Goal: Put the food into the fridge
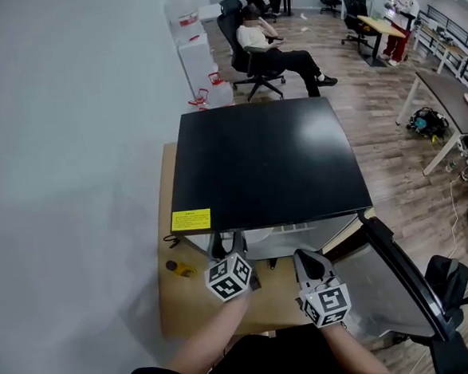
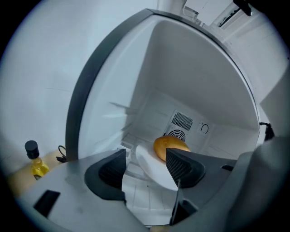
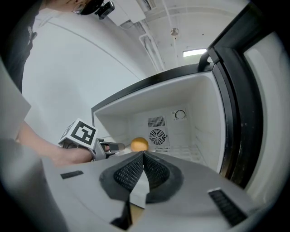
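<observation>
A small fridge with a black top stands open on a wooden table, its door swung out to the right. Inside on the white floor lies a white plate with a round golden bun on it, also visible as the bun in front of the rear fan. My left gripper reaches into the fridge, open, with the plate's near edge between its jaws. In the head view the left gripper is under the fridge's front edge. My right gripper hovers just outside, shut and empty.
A small bottle of yellow oil stands on the wooden table left of the fridge. A white wall runs along the left. A black chair is at the lower right; a person sits in an office chair behind the fridge.
</observation>
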